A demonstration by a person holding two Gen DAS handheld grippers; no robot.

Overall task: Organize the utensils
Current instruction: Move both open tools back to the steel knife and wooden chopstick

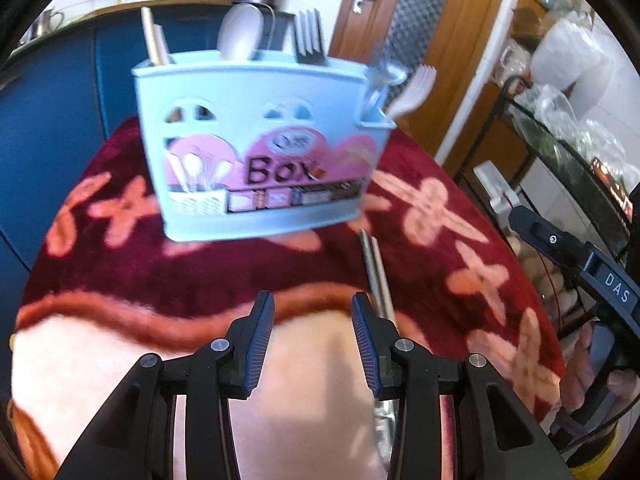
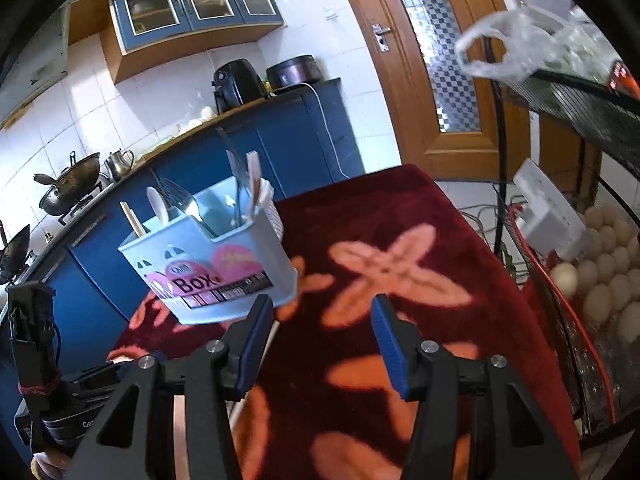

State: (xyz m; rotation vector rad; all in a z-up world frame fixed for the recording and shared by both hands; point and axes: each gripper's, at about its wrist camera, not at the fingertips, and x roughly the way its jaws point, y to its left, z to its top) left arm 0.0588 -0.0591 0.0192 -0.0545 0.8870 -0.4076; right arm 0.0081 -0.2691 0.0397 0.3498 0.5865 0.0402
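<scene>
Left wrist view: pale blue utensil box [image 1: 256, 148] upright on red flowered cloth [image 1: 460, 248], already stocked with spoon [image 1: 240, 32], forks [image 1: 310, 38], chopsticks [image 1: 154, 40]. Just right of box, nearer the camera, 2 thin metal sticks [image 1: 378, 276], probably chopsticks, flat on cloth: judged light, rigid, slippery, best pinched mid-length across both. Left gripper [image 1: 313, 306] spread wide, empty; right gripper [image 2: 323, 308] likewise parted, holding nothing. Lower end of sticks hidden behind right finger [image 1: 370, 344]; box label blurred; compartment dividers unclear.
</scene>
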